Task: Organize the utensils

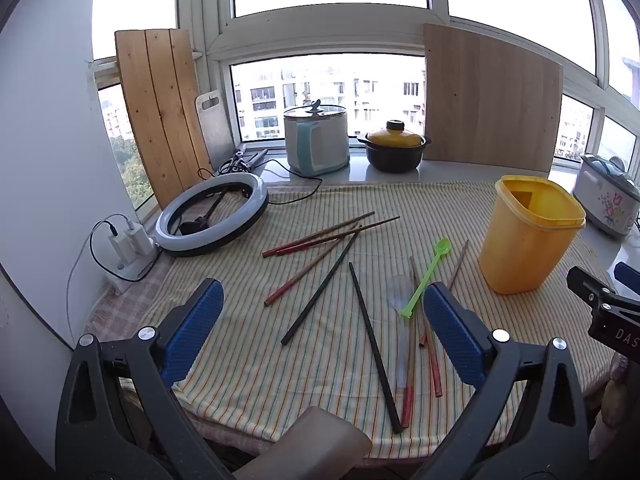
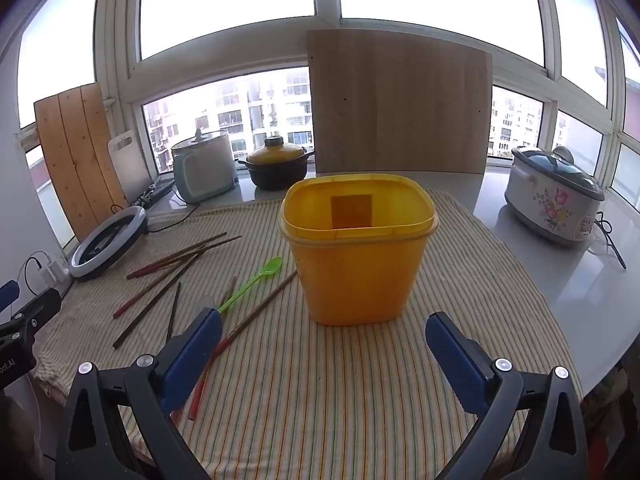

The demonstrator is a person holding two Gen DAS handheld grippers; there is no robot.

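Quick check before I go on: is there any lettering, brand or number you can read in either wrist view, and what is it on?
"DAS": white letters, cut off by the picture's edge, on the black body of the right gripper.
"ootAI": partial, first letters uncertain, on the left gripper body.
Floral cooker: front panel marks too small to read.
Yellow container: inner patch shows no legible text.

Chopsticks (image 1: 320,236) and spoon (image 1: 428,276) on the cloth (image 1: 280,368), left of the container (image 1: 528,236).

Yellow tub (image 2: 356,256), green spoon (image 1: 428,276), striped cloth (image 2: 320,392)

Home kitchen, rice cooker (image 1: 316,140), clay pot (image 1: 394,146), windowsill
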